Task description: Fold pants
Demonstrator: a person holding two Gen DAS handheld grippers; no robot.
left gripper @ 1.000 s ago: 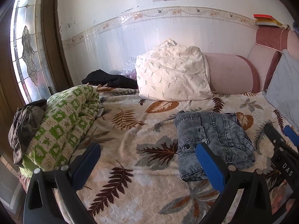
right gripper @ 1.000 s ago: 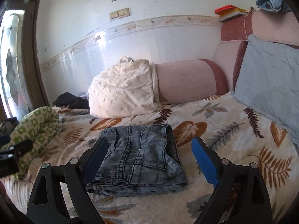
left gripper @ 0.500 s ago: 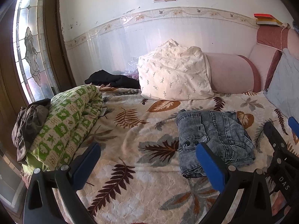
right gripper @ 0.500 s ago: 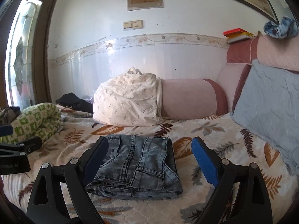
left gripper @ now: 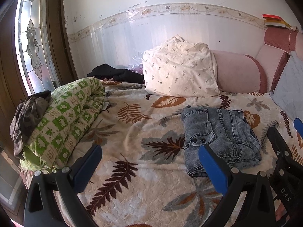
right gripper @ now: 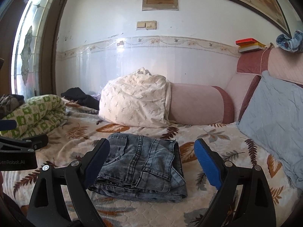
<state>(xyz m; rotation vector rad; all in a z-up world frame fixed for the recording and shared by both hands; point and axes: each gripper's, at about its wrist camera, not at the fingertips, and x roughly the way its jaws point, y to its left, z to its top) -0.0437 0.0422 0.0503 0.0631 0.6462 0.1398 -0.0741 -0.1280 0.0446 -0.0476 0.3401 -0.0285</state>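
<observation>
The folded grey denim pants (right gripper: 140, 166) lay on the leaf-print bedspread (left gripper: 132, 185), low and centre in the right wrist view and at right of centre in the left wrist view. The right gripper (right gripper: 151, 162) hung above them, jaws wide, gripping nothing. The left gripper (left gripper: 149, 168) was likewise spread wide and empty over bare bedspread, the pants beside its right finger. A white pillow (right gripper: 134, 104) sat behind, and a green quilt roll (left gripper: 64, 121) lay at the left.

We see the folded pants (right gripper: 140, 165) on the bedspread (right gripper: 208, 138) at lower centre of the right wrist frame, the pillow (right gripper: 134, 104) and bolster (right gripper: 197, 106) behind them at centre, the rolled quilt (right gripper: 36, 113) at left, and the cushion (right gripper: 274, 117) at right.
</observation>
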